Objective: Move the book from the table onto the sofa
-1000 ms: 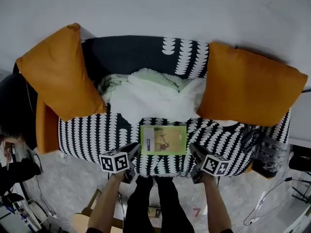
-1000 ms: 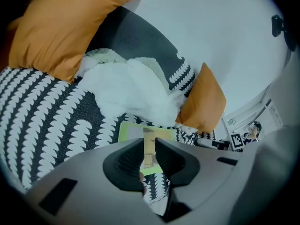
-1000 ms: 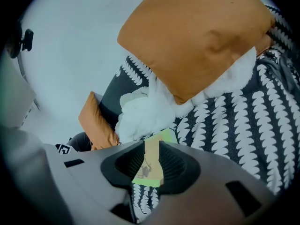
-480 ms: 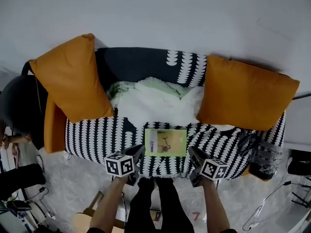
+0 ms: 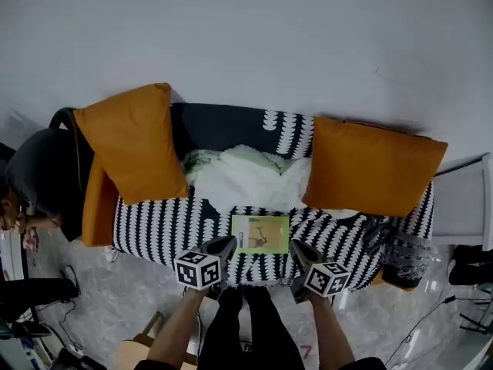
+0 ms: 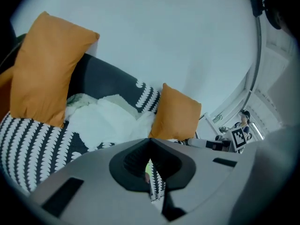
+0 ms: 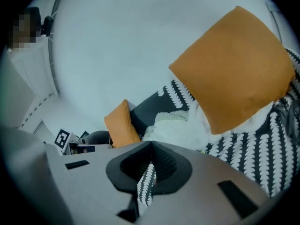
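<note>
Book point(image 5: 260, 233) lies flat on the sofa point(image 5: 154, 222) seat, front middle, so the move looks done; left gripper point(image 5: 225, 246) and right gripper point(image 5: 297, 249) pressed together, empty, near its corners.

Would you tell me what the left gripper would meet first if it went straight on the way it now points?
Probably the sofa's patterned seat cover, near the left edge of the green book: the left gripper, jaws shut, aims down there. Depth is unclear.
</note>
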